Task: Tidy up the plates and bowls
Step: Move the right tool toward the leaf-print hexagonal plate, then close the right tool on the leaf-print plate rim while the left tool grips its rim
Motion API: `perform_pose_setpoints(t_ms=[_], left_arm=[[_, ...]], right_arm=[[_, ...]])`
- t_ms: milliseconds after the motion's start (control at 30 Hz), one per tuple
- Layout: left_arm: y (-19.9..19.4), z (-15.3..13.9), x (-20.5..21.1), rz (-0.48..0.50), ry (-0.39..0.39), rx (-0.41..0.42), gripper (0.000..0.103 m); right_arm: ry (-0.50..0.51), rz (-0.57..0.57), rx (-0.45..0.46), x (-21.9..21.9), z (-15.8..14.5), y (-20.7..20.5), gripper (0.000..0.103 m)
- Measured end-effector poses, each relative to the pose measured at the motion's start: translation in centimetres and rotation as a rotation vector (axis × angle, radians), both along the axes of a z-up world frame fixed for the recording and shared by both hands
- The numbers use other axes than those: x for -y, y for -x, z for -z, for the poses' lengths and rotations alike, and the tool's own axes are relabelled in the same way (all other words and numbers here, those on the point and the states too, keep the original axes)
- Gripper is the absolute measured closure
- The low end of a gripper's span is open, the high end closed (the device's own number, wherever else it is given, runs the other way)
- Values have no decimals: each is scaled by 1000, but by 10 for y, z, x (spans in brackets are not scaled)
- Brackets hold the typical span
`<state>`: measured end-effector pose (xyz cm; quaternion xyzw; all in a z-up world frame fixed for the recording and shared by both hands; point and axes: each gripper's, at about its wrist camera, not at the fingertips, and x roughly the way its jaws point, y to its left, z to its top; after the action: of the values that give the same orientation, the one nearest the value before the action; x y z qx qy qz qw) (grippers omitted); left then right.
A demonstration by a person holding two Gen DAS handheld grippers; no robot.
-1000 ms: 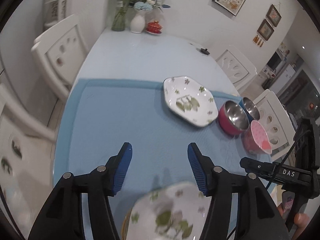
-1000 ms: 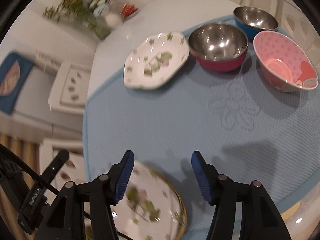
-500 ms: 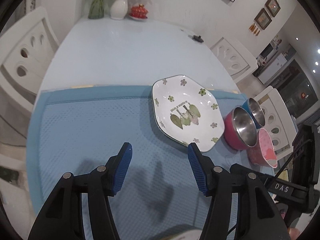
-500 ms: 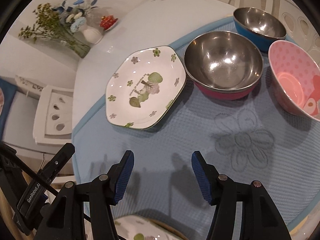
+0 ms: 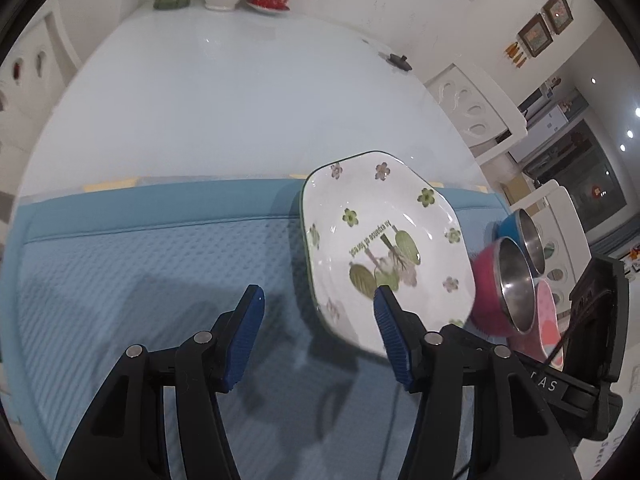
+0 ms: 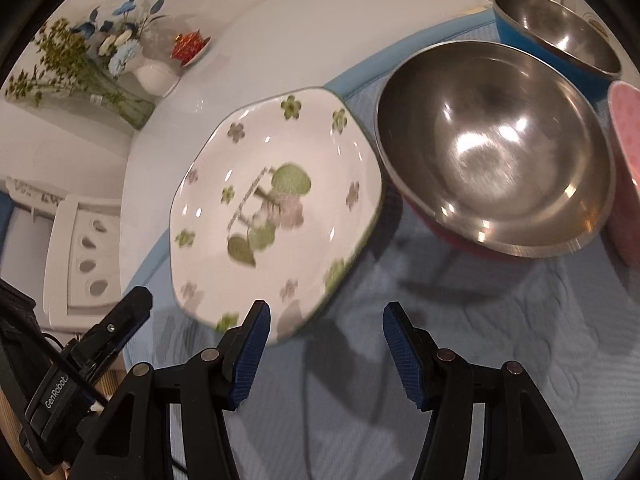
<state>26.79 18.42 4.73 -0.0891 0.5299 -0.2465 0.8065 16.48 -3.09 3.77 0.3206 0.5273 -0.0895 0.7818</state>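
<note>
I have both tongs over the blue mat (image 5: 120, 280) on the pale bench (image 5: 240, 100), each pointing down at it. The left tongs (image 5: 318, 336) are closing a little at this moment, yet nothing sits between their blue pads; the right-hand pad overlaps the near edge of the flowered plate (image 5: 384, 240) in my view, and I cannot say for sure whether it touches the rim or only hangs in front of it. The right tongs (image 6: 326, 354) stand apart and empty, with bare mat (image 6: 500, 360) between the pads and the plate (image 6: 276, 208) just beyond the left pad.

The plate lies on the mat at its far edge, partly over the border. Just beside it, on its right in the right wrist view, stands the red bowl (image 6: 496, 144) with a steel inside, close enough that I cannot see a gap. Behind that is the blue bowl (image 6: 556, 28), and the pink bowl (image 6: 626, 152) is at the frame's right edge. Vases with flowers (image 6: 92, 60) stand at the far end of the bench.
</note>
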Motion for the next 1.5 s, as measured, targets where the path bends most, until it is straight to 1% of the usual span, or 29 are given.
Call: perform_pose_setpoints(t_ms=[33, 67, 100, 133, 200, 267, 333, 367, 400, 433, 533, 633, 700, 733, 800, 867, 967, 1067, 1167, 1200, 1233, 1300, 1367, 1433, 1500], left_arm=[[-4, 6, 4, 2, 9, -13, 50], [-6, 9, 7, 0, 11, -17, 50], [-8, 13, 10, 0, 13, -21, 54], [-9, 17, 12, 0, 15, -28, 56], [-12, 23, 17, -1, 23, -40, 59], [-16, 27, 20, 0, 29, -45, 67], [-18, 30, 22, -1, 37, -52, 79], [-18, 31, 22, -18, 22, -43, 82], [-17, 31, 21, -28, 3, -32, 91], [-16, 32, 19, -29, -6, -23, 92], [-14, 31, 10, -38, 10, -28, 92], [-9, 27, 1, -49, 1, -14, 92], [-3, 23, -8, -59, -19, -7, 92], [0, 22, -15, -67, -20, -11, 92], [2, 23, -29, -89, -15, -25, 92], [6, 25, -47, -116, -11, -44, 92], [9, 25, -72, -151, -14, -62, 91], [12, 25, -94, -181, -31, -70, 91], [11, 26, -106, -201, -15, -75, 91], [11, 24, -105, -203, -21, -68, 91], [12, 22, -104, -193, -32, -57, 91], [14, 18, -98, -175, -77, -31, 91], [18, 18, -94, -161, -108, -19, 91], [22, 19, -94, -161, -109, -19, 91], [26, 22, -100, -176, -79, -37, 90]], right_arm=[[1, 0, 2, 1, 2, -4, 47], [0, -5, 1, 1, 4, -8, 54], [-1, -15, -3, 1, 7, -13, 59], [2, -23, -5, 0, 9, -16, 60], [30, -39, -2, -1, 11, -21, 68], [62, -51, 0, -3, 11, -24, 71], [79, -68, 2, -4, 11, -26, 73], [94, -79, -1, -6, 11, -28, 74], [114, -90, -7, -9, 11, -29, 74], [137, -103, -11, -13, 10, -30, 74], [190, -136, -14, -25, 5, -29, 74], [242, -171, 0, -40, -5, -25, 74], [271, -193, 3, -53, -12, -21, 74], [269, -200, -3, -58, -14, -20, 74], [230, -212, -19, -67, -14, -18, 74], [222, -241, -26, -78, -15, -16, 74], [181, -273, -39, -99, -17, -11, 74], [105, -306, -52, -116, -15, -6, 71], [0, -356, -118, -129, -3, -2, 70], [-42, -381, -123, -132, 0, 0, 70], [-48, -396, -119, -133, -2, 2, 70], [-6, -423, -110, -133, -9, 8, 70], [14, -427, -111, -124, -12, 11, 70], [18, -407, -114, -113, -14, 9, 70], [34, -385, -110, -101, -16, 8, 69]])
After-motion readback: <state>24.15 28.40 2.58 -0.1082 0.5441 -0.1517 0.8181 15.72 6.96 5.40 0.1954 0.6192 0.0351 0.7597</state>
